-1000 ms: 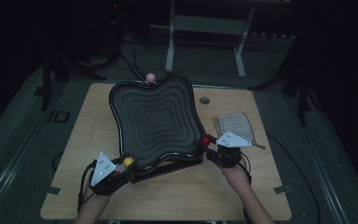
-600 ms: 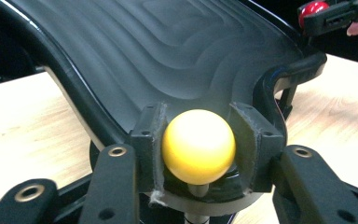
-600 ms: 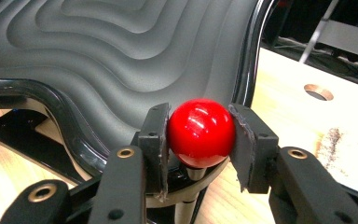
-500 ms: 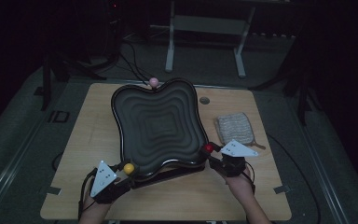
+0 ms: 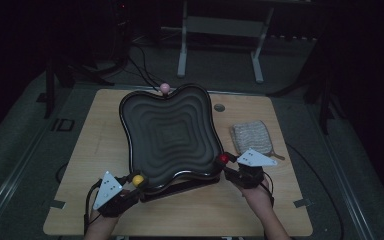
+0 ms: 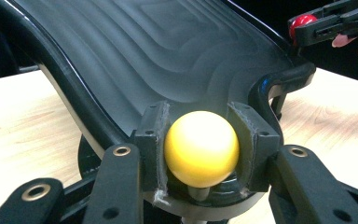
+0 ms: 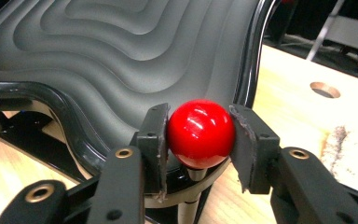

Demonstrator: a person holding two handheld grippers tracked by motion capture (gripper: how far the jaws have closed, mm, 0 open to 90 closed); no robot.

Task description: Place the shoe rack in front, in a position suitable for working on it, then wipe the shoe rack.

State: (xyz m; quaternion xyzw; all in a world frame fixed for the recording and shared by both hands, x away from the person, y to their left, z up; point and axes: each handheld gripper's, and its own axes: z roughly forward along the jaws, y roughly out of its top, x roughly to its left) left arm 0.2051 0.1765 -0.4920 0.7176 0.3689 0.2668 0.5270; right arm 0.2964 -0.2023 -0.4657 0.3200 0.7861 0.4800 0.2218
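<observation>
A black tray (image 5: 170, 132) with a rippled, stepped inside rests on a dark base in the middle of the wooden table (image 5: 260, 210). Ball knobs stick out at its corners. My left gripper (image 5: 136, 183) is shut on the yellow knob (image 5: 138, 180) at the near left corner; in the left gripper view the pads (image 6: 151, 140) press both sides of the yellow knob (image 6: 201, 148). My right gripper (image 5: 226, 162) is shut on the red knob (image 5: 223, 159) at the near right corner, and the red knob (image 7: 201, 133) sits between its jaws. A pink knob (image 5: 165, 87) tops the far edge.
A grey knitted pouch (image 5: 252, 137) lies on the table right of the tray, just beyond my right gripper. A round hole (image 5: 219, 107) is in the tabletop behind it. Metal stand legs (image 5: 182, 50) and cables sit on the floor past the far edge.
Both grippers, with the knobs held in them, have shifted a little toward the person, and the tray has come along with them.
</observation>
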